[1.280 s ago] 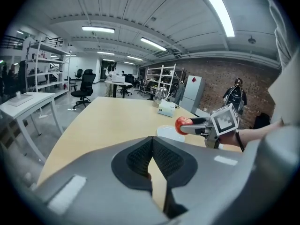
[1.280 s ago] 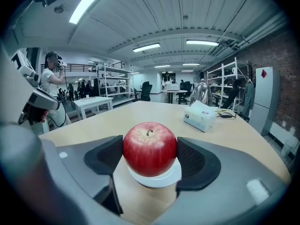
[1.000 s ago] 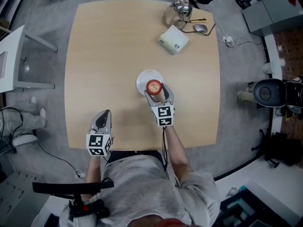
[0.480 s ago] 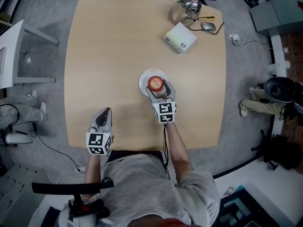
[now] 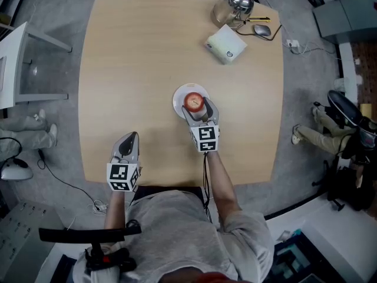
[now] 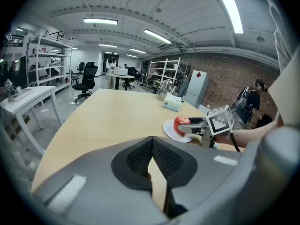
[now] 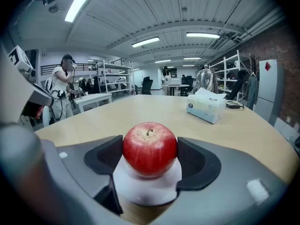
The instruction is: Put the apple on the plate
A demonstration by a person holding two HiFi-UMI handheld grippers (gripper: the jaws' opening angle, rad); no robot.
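A red apple (image 5: 193, 101) sits between the jaws of my right gripper (image 5: 195, 107), which is shut on it, both pads pressing its sides. The apple is over the middle of the small white plate (image 5: 179, 97) at the table's centre; whether it rests on the plate or hovers just above, I cannot tell. The right gripper view shows the apple (image 7: 150, 148) above the plate (image 7: 149, 192). My left gripper (image 5: 127, 143) is shut and holds nothing, near the table's front edge, well left of the plate. In its view, the apple (image 6: 180, 124) lies ahead to the right.
A tissue box (image 5: 225, 45), a glass jug (image 5: 230, 7) and a mouse (image 5: 263, 30) stand at the wooden table's (image 5: 135, 69) far right. A white desk (image 5: 13, 63) is off to the left. A person (image 5: 330, 131) stands on the floor at the right.
My right gripper has carried the apple slightly farther over the plate's middle. The left gripper has stayed put.
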